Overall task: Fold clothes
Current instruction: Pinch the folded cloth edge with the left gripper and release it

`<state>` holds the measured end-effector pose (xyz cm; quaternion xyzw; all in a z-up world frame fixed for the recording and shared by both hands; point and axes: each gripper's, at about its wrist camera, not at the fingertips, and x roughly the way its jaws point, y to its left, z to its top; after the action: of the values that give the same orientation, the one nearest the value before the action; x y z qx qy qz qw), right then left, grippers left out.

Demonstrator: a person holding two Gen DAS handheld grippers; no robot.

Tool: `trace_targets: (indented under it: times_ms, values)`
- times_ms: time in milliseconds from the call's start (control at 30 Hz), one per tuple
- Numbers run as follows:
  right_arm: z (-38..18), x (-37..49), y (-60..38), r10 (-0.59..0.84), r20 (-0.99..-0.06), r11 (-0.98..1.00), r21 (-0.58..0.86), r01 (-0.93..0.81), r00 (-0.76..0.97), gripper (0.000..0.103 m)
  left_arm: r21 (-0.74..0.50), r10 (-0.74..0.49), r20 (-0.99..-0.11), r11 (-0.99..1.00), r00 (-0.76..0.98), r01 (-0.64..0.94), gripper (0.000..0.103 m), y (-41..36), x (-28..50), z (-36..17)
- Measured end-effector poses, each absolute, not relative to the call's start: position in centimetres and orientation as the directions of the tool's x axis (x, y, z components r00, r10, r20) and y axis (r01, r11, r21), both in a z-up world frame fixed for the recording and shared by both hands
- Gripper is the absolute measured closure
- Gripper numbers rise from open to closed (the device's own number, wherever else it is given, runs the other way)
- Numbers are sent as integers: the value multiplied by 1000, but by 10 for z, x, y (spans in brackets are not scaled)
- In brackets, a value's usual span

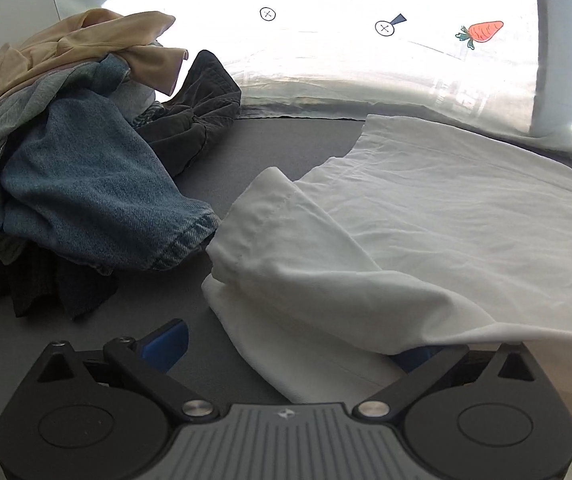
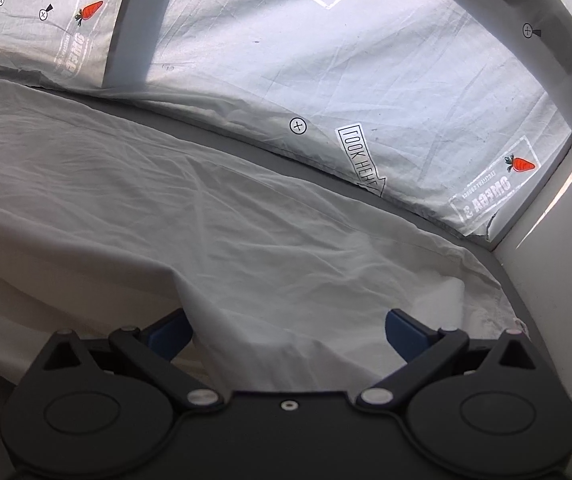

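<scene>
My 2 tongs spread wide over white cloth.
Left tongs [image 1: 286,346] and right tongs [image 2: 287,332] grip nothing; the white garment [image 1: 425,216] lies on the grey tabletop [image 1: 286,140] beside the clothes pile [image 1: 82,168].

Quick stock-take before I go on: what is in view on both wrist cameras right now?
white garment: one, white, spread across the grey surface, a fold lying between both grippers' open jaws
denim garment: one, blue, in the heap on the left
tan garment: one, beige, on top of the heap
dark garment: one, black, at the heap's far side
printed sheet: one, pale with carrots and lettering, hanging behind the surface
grey surface: one, grey, under everything
left gripper: one, black with blue pads, open
right gripper: one, black with blue pads, open
</scene>
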<state>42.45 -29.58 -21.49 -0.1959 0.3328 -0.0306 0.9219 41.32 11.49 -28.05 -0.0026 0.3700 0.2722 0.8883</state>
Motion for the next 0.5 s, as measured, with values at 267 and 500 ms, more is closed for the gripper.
trace_targets:
  times_ms: [267, 500]
  values:
    - [-211, 427, -301, -190, -610, 930, -363, -59, 769, 0, 300, 567, -597, 814, 567, -498, 0, 111, 403, -281]
    - [-212, 426, -301, -189, -616, 931, -361, -60, 764, 0, 288, 582, -644, 786, 497, -546, 0, 131, 373, -278]
